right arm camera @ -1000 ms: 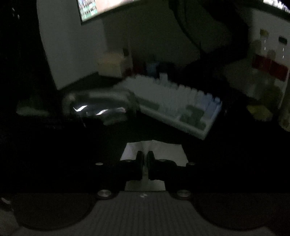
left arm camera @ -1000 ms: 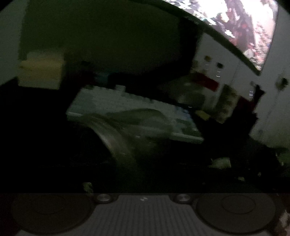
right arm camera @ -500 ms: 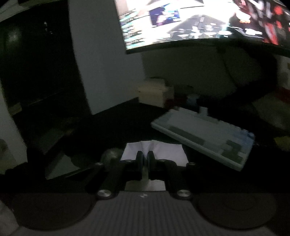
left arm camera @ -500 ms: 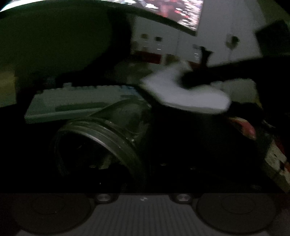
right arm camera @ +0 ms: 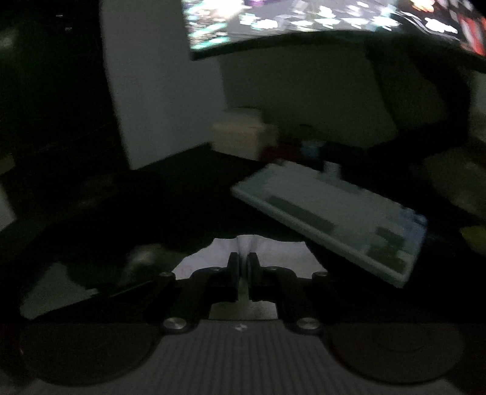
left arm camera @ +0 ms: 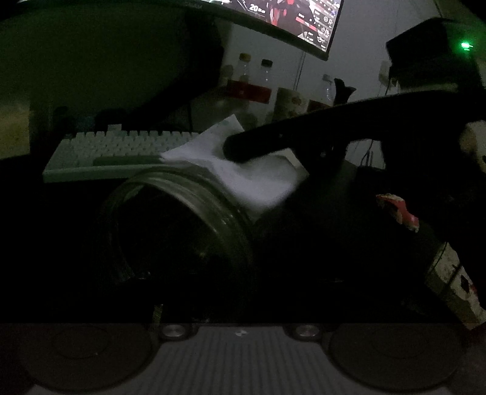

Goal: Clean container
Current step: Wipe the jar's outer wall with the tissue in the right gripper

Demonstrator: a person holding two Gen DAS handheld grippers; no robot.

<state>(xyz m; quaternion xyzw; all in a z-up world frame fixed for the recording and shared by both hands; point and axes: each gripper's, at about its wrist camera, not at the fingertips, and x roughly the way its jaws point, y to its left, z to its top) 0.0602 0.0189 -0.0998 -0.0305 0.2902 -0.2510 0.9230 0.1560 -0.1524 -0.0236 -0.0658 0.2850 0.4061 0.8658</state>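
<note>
The scene is very dark. In the left wrist view a clear glass jar (left arm camera: 182, 224) lies tilted just ahead of my left gripper, its open mouth facing the camera. My left fingers are lost in the dark, so the grip on the jar cannot be made out. My right gripper (right arm camera: 243, 264) is shut on a white tissue (right arm camera: 267, 252). In the left wrist view the right gripper (left arm camera: 240, 149) comes in from the right and presses the tissue (left arm camera: 249, 179) on the jar's upper right rim.
A white keyboard (left arm camera: 115, 152) (right arm camera: 331, 218) lies behind the jar. A curved monitor (left arm camera: 291, 21) (right arm camera: 303, 24) glows above. Bottles (left arm camera: 255, 85) stand at the back wall. A pale box (right arm camera: 240, 133) sits at back left. A red wrapper (left arm camera: 398, 209) lies to the right.
The right gripper has brought the tissue across to the jar's rim. The jar has swung so its mouth faces the left camera and now sits closer.
</note>
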